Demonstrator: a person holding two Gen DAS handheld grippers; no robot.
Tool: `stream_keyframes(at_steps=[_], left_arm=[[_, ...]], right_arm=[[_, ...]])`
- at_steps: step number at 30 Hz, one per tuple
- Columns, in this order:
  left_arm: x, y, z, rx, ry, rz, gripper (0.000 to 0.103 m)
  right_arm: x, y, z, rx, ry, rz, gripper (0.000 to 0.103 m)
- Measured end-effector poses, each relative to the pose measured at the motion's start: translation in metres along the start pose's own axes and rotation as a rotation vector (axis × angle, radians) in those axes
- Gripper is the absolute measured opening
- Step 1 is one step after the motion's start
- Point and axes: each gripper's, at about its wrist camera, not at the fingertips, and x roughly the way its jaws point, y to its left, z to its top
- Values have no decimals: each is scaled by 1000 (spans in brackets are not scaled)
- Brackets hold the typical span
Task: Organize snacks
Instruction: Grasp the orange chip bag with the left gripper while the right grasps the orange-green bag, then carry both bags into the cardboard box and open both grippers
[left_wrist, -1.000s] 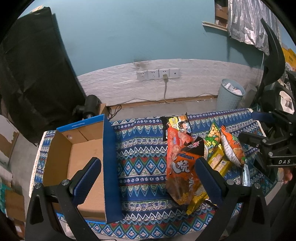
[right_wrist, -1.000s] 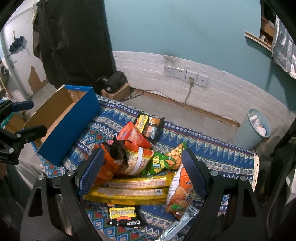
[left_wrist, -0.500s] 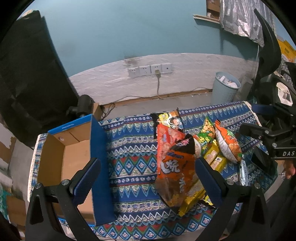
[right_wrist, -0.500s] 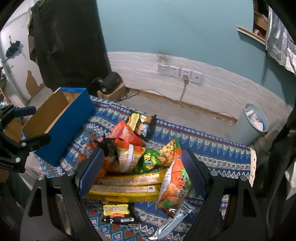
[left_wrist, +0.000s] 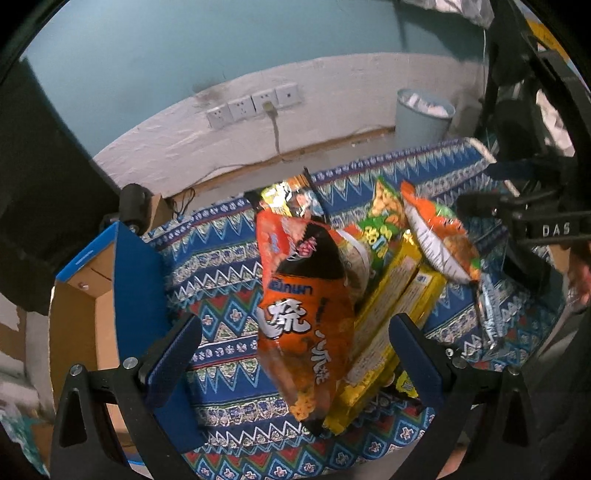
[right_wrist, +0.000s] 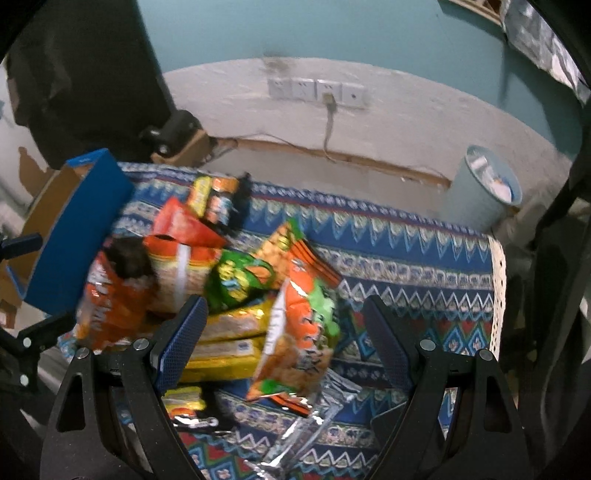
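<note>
Here both hand-held grippers, left (left_wrist: 295, 345) and right (right_wrist: 284, 332), hover agape over snack bags (left_wrist: 306, 314).

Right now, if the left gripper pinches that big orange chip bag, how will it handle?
The orange chip bag looks puffy, so probably light and squashy. Its glossy film may slip between the pads. It leans on the yellow packs, which might shift when it lifts.
</note>
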Motion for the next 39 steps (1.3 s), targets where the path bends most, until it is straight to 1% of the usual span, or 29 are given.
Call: stream_keyframes(at_steps=[4, 9, 13, 17, 20, 21, 23, 24, 26, 27, 28, 30, 31, 32, 35, 38, 39], left_arm=[[20, -6, 1, -1, 52, -8, 102], [39, -7, 1, -33, 109, -61, 102], [55, -6, -1, -59, 145, -89, 102], [69, -6, -3, -66, 166, -76, 102], [78, -3, -4, -75, 176, -87, 102], [81, -1, -4, -80, 178, -89, 100], [85, 3, -5, -95, 173, -91, 85], [87, 5, -6, -103, 177, -106, 84], [89, 8, -7, -120, 172, -140, 81], [89, 9, -8, -123, 166, -146, 80], [88, 9, -8, -124, 162, -151, 78], [86, 9, -9, -122, 155, -157, 71], [85, 9, -9, -120, 155, -156, 68], [83, 10, -10, -123, 153, -163, 65], [81, 17, -14, -139, 152, -171, 59], [74, 22, -15, -157, 140, -167, 57], [71, 25, -16, -164, 132, -163, 57]], right_arm=[[23, -14, -4, 45, 61, -8, 84], [56, -25, -6, 99, 135, 9, 84], [72, -27, -8, 102, 174, 4, 84], [86, -28, -13, 113, 213, 12, 84], [94, -27, -16, 117, 235, 20, 84], [97, -27, -17, 118, 240, 21, 84], [103, -25, -19, 117, 256, 27, 84], [105, -23, -20, 113, 261, 28, 84], [109, -19, -22, 99, 267, 29, 80], [108, -18, -23, 96, 259, 36, 73], [107, -17, -23, 94, 255, 44, 62], [103, -15, -21, 85, 247, 43, 57], [101, -13, -20, 79, 239, 38, 50], [98, -12, -19, 71, 230, 36, 46], [90, -9, -18, 58, 217, 38, 39], [81, -4, -16, 41, 203, 26, 33], [77, -2, -15, 33, 196, 18, 33]])
